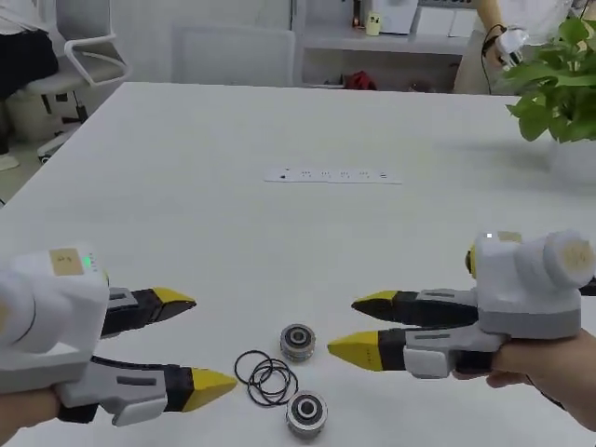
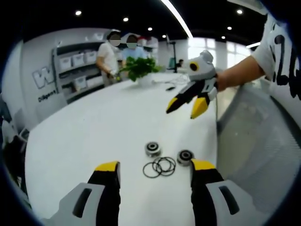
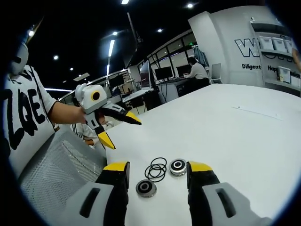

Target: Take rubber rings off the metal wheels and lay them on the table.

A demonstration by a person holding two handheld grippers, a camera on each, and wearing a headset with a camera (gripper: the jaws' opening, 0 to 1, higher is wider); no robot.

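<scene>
Two small round metal wheels with dark centres are lying flat on the white desk, apart from each other: the farther wheel and the nearer wheel. Thin black rubber rings are lying in a loose overlapping pile on the desk just beside both wheels, to their left in the head view. They are crossing each other, so the count is hard to make out. Whether any ring is sitting on either wheel is too small to tell.

The left tool is hovering left of the pile, its yellow-tipped black jaws spread wide and gripping nothing. Its white body is running off the lower left edge of the head view. The right tool is hovering right of the wheels, its jaws parted and empty and pointing toward them. The hand holding it is partly cut off by the right edge. In each gripper view the pile is showing in the gap between that tool's own jaws.

A flat white power strip is lying mid-desk, well apart from the wheels. A green leafy plant is being cropped at the far right.
</scene>
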